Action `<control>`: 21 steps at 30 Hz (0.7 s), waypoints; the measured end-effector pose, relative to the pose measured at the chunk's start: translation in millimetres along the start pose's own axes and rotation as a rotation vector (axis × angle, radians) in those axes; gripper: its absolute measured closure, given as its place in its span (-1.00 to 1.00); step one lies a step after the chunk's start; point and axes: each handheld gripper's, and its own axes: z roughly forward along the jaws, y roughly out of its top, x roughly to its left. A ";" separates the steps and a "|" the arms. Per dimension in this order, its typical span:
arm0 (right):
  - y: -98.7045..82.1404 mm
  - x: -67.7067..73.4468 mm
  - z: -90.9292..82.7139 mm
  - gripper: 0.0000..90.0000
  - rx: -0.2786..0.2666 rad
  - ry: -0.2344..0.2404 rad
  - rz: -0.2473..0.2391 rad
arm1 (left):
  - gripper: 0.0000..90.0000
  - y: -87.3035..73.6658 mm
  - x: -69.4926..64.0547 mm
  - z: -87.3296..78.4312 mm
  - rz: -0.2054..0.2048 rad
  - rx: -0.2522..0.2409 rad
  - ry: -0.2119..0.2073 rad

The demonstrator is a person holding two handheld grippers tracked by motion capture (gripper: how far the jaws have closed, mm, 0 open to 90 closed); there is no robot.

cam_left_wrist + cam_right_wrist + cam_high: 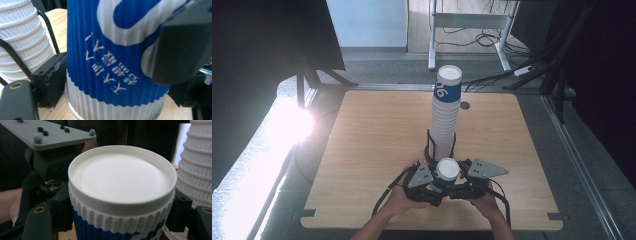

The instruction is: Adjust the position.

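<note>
— High view, item one? — Cup (447,169), blue and white, upside down on tabletop (372,150), just before the cup stack (445,112).
— Claws? — Left claw (432,181) and right claw (460,180) both pinched that cup.

Grey floor (377,67), perhaps carpeted; glare (294,125) left.

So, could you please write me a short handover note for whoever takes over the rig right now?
Left gripper: shut on the blue cup, low on its ribbed wall.
Right gripper: jaws at the cup's white lid; grip unclear.
The cup stands on the table, at the near edge, just in front of the cup stack in its wire holder.
Done: lid sits on the cup.
Left: check the lid's seating, then release.
</note>
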 end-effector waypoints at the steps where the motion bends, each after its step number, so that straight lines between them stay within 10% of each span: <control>1: -0.4 -0.7 0.2 -0.43 0.006 -0.001 0.001 | -0.66 -1.5 0.6 0.3 0.017 0.002 0.003; 21: -2.9 -2.5 2.1 -0.47 0.016 0.012 0.039 | -0.63 -2.1 -1.4 -4.7 0.095 0.041 0.065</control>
